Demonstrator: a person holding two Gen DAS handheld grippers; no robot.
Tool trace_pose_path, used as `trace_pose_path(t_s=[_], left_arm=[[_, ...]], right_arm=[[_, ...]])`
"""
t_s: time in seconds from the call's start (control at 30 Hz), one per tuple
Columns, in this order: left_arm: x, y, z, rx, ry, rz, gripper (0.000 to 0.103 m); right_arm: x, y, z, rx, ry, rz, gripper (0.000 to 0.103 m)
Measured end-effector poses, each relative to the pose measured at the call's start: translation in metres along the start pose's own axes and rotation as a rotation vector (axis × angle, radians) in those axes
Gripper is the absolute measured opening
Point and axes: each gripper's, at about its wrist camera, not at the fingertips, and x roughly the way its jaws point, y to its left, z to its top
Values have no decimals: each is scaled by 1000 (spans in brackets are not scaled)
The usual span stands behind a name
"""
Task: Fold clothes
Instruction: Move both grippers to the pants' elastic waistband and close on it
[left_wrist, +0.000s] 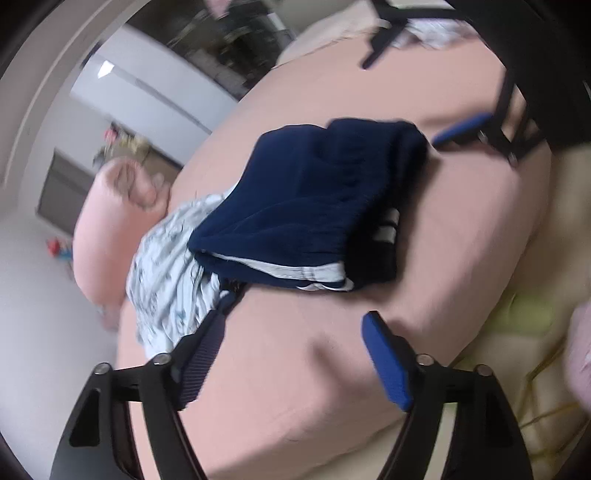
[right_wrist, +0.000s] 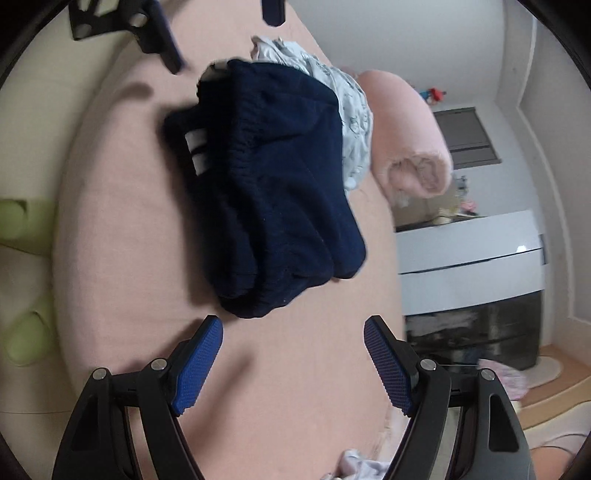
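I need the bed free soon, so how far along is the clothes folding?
Done, it seems: the navy shorts lie folded on the pink sheet, partly over a printed white garment. In hand: nothing; the left gripper and right gripper are both open and off the fabric. Left: the printed garment looks crumpled, and more pale cloth shows at the right view's bottom edge.

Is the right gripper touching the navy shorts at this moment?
Apart. In the right wrist view the right gripper is open, and a strip of pink sheet shows between its fingertips and the shorts.
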Motion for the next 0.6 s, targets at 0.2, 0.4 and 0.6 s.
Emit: trace_pose_path(t_s=[0.2, 0.4, 0.6], left_arm=[[2, -15, -10, 200, -49, 81, 85], [13, -13, -3, 215, -70, 98, 85], [27, -19, 9, 224, -79, 86, 85]], right_arm=[[-1, 8, -1, -32, -31, -28, 79], [-1, 16, 2, -107, -85, -46, 79], [7, 11, 11, -152, -95, -38, 89]])
